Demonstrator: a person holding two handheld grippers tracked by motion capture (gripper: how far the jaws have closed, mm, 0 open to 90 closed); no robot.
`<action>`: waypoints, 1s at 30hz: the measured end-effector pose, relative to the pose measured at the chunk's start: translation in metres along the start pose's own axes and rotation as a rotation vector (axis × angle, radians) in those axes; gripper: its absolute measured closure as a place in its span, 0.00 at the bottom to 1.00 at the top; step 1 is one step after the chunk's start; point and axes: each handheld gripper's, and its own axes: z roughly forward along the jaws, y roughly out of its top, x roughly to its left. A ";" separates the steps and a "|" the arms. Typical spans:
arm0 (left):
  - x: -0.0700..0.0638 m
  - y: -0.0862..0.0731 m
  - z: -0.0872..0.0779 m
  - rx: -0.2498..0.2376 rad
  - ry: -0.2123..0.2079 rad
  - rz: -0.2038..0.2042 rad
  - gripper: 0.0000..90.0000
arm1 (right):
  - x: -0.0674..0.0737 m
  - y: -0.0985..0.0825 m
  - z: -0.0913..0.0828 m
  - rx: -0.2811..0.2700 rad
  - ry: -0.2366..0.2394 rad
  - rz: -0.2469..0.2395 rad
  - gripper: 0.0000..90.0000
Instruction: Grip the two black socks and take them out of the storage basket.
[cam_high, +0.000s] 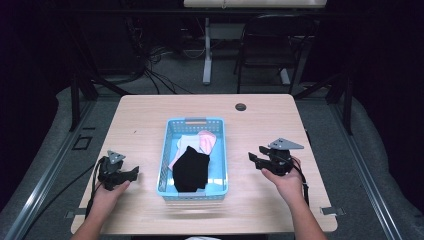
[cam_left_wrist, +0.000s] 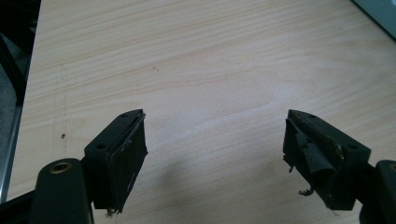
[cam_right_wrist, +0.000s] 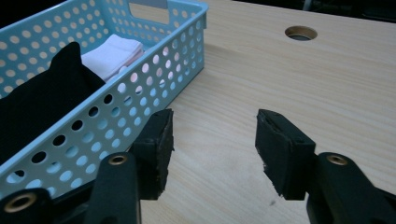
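Both tongs, left (cam_high: 134, 173) and right (cam_high: 253, 159), gape wide and empty, flanking the blue basket (cam_high: 218, 150) (black cloth (cam_high: 191, 169) inside) on the desk (cam_high: 145, 115).

Nothing here can be read: no lettering, label, brand mark or number shows on the blue basket (cam_high: 218, 150), on the clothes in it, on the wooden bench (cam_high: 150, 115) around it, or on either tool.

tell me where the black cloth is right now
In the high view the black cloth lies in the near half of the blue basket, mid-table, overlapping the pink cloth.
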 end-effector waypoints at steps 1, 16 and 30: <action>0.000 0.000 0.000 0.000 0.000 0.000 0.24 | 0.000 0.000 0.000 0.000 0.000 0.000 0.54; -0.002 -0.001 -0.001 0.000 -0.013 0.008 0.24 | 0.002 0.023 -0.001 0.127 0.003 -0.129 0.64; -0.002 0.000 -0.002 -0.011 -0.017 0.008 0.24 | 0.035 0.055 0.010 0.150 0.112 -0.226 0.66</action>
